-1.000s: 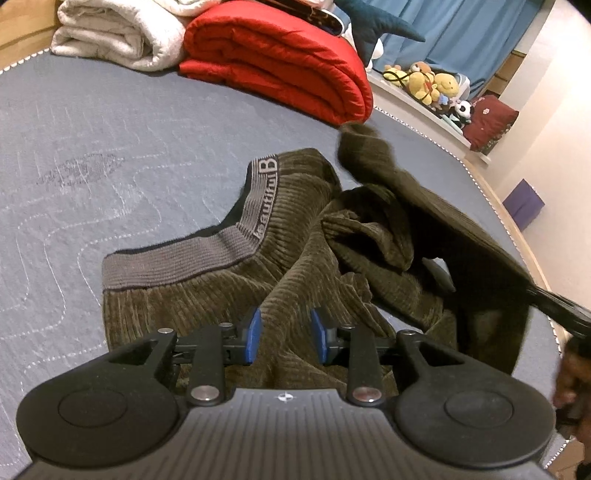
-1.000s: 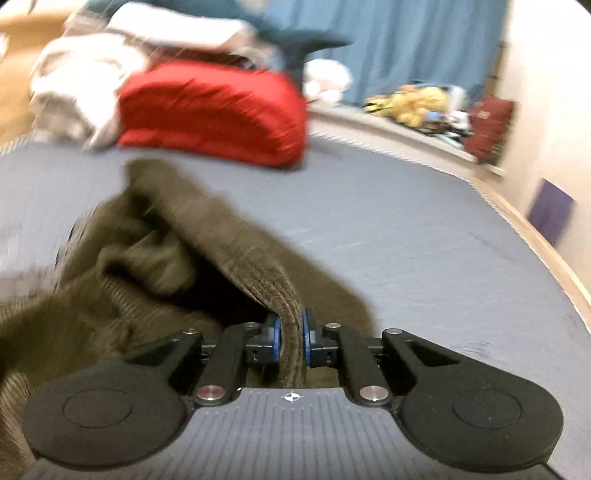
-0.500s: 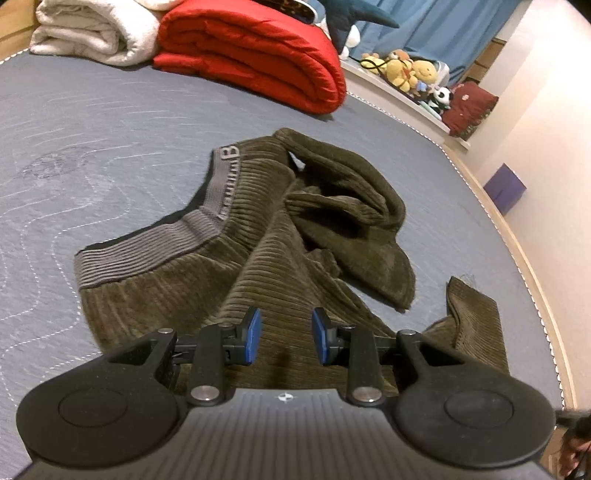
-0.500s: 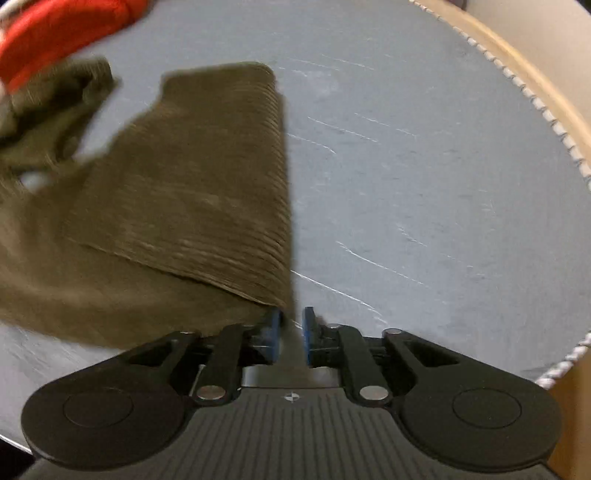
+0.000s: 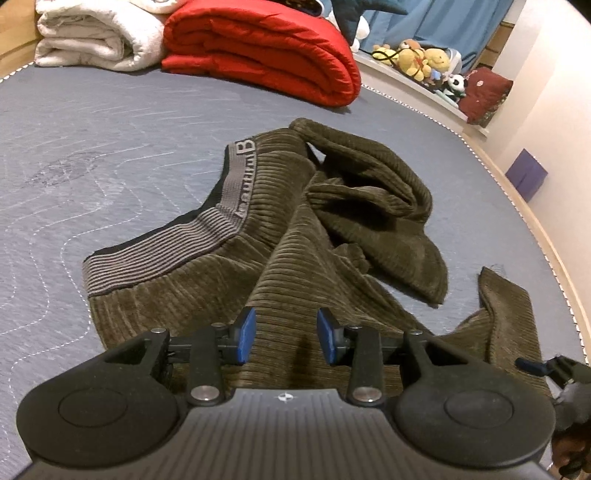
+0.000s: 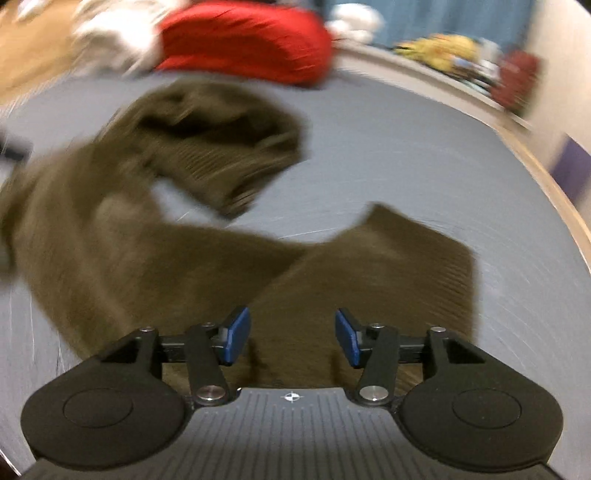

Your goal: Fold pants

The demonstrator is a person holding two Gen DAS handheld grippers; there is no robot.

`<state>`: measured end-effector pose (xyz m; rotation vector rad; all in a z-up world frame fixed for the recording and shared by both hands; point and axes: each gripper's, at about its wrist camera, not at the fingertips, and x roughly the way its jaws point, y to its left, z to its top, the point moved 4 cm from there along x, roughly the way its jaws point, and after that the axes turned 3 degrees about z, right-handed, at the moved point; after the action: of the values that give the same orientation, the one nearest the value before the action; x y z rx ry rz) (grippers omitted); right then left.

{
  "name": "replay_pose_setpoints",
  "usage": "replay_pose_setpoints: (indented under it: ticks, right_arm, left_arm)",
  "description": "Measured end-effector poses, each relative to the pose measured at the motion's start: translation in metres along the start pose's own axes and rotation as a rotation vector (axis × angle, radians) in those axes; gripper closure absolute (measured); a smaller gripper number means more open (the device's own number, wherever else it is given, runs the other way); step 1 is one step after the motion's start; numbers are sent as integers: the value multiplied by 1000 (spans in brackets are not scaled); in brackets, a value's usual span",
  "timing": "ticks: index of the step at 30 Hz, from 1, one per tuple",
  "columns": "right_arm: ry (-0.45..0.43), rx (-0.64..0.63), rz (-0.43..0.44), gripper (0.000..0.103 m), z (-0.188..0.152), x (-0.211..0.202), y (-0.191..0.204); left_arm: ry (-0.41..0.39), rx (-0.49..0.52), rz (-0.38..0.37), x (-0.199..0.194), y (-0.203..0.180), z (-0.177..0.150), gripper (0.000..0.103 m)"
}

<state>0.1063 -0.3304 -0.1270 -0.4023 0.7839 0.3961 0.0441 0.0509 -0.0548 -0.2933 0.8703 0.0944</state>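
I saw the pants (image 5: 295,258), dark olive corduroy with a grey ribbed waistband (image 5: 162,258), lying crumpled on the grey quilted mattress (image 5: 92,147). The waistband ran along the left side of the heap in the left wrist view. One leg was bunched into a folded mound on the far right of the heap; the other leg (image 5: 506,317) trailed out toward the mattress's right edge.

The left tool (image 5: 284,334) hovered directly above the near part of the pants, just behind the waistband end. I read its jaws as partly apart, having just opened a little; corduroy showed beneath the gap, and the blue pads (image 5: 245,334) pressed on nothing.

The right tool (image 6: 291,338) stood over the flat trailing leg (image 6: 388,266) in the right wrist view, which was motion-blurred. Its jaws had just been opening and stood wide, with fabric below the gap but no cloth clamped between the pads (image 6: 236,338). In the left wrist view I saw part of that tool at the lower right edge, just beside the leg's near end.

Beyond the pants, at the mattress's far end, lay a folded red quilt (image 5: 266,48) and, to its left, a folded white blanket (image 5: 96,40). Soft toys (image 5: 417,59) sat on a ledge before a blue curtain (image 5: 443,18).
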Motion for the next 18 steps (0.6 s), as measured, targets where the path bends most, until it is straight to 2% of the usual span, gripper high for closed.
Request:
replay_pose_setpoints:
  ticks: [3,5,6,7,8,10,12,14,16,18]
  right_arm:
    - [68,-138,-54,42,-11,16,17]
    - [49,-117,-13,50,-13,15,13]
    - [48,-87,23,74,-13,12,6]
    - [32,-70,18,86,-11,8,1]
    - [-1,-62,19,90,-8,1,-5]
    - [-79,12,-13,93,-4,-16,-24]
    - [-187,188,-74,93,-2,-48,-74]
    - [-317,403,-138,93,-18,-86,-127]
    - [-456,669,-261,94,-50,-127,-189]
    - [-535,949,-419,94,-101,-158,-239]
  left_arm:
    - [4,9,6,2,2,-1,63]
    - [7,13,9,4,2,-1,62]
    - [10,11,10,5,2,-1,62]
    - [12,10,9,6,1,-1,62]
    - [14,10,8,7,0,-1,62]
    - [15,12,0,7,-4,-1,62]
    - [16,21,-12,7,-10,-2,62]
    - [18,32,-22,7,-16,-4,62]
    - [21,42,-29,7,-21,-6,62]
    - [24,49,-33,8,-24,-7,62]
